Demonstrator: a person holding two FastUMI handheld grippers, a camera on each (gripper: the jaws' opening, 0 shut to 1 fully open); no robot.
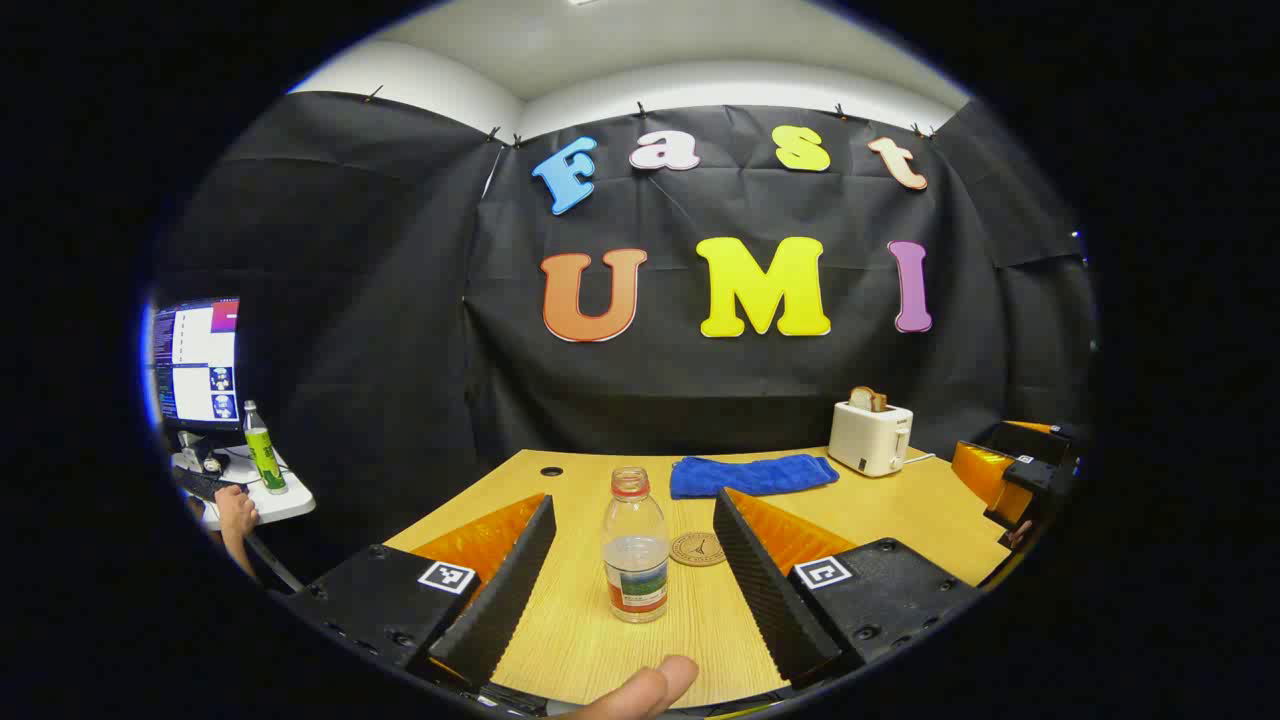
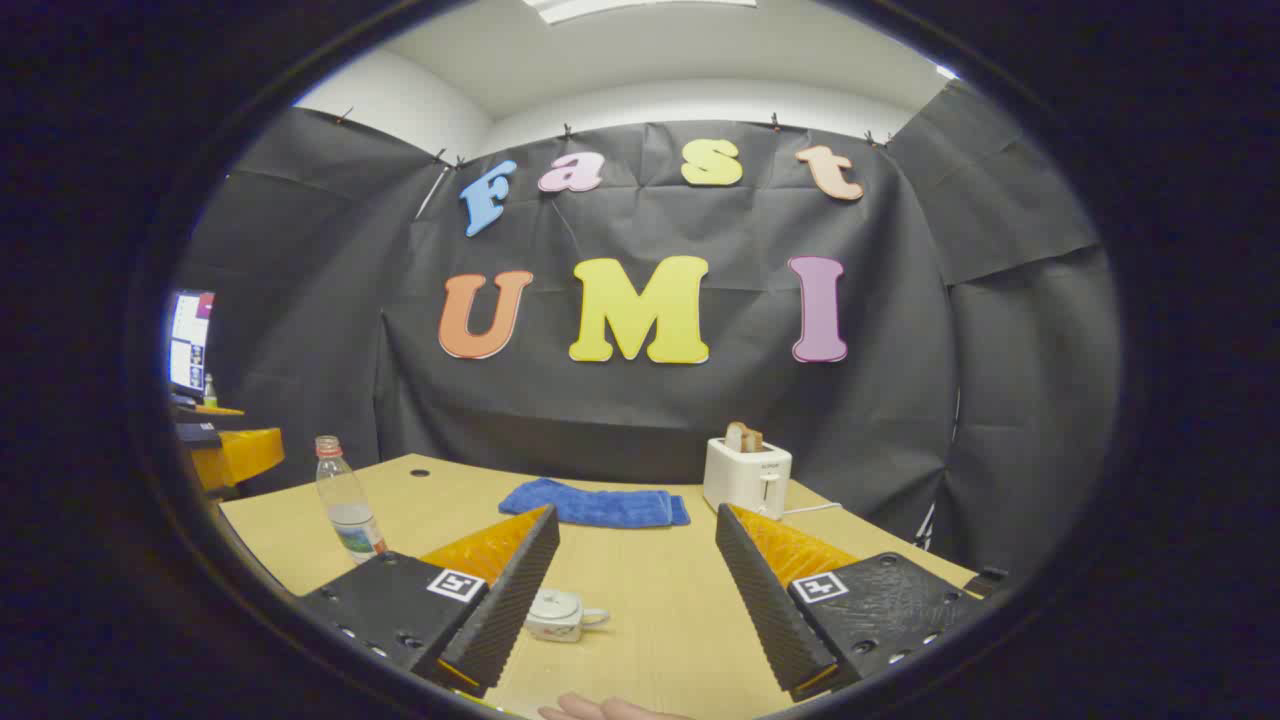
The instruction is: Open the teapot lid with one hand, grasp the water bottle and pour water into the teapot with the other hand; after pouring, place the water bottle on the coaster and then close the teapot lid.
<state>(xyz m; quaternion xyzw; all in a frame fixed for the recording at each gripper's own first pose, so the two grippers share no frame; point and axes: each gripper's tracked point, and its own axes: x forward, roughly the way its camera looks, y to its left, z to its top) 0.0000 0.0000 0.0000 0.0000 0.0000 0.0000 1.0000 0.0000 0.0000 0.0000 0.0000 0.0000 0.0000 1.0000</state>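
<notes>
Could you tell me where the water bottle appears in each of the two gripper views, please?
Left gripper view: water bottle stands upright at centre, between the open left claw fingers, coaster just right.
Right gripper view: far left on the table.
Shared landmark: the blue towel beside the toaster.

A light wooden bench point(image 1: 880, 510) carries five things — a capless water bottle point(image 1: 635, 560) standing upright, a round coaster point(image 1: 697, 549) just beside it, a folded blue towel point(image 1: 752, 475) farther back, a white toaster point(image 1: 872, 436) holding toast, and a small white lidded teapot point(image 2: 557, 614).
</notes>
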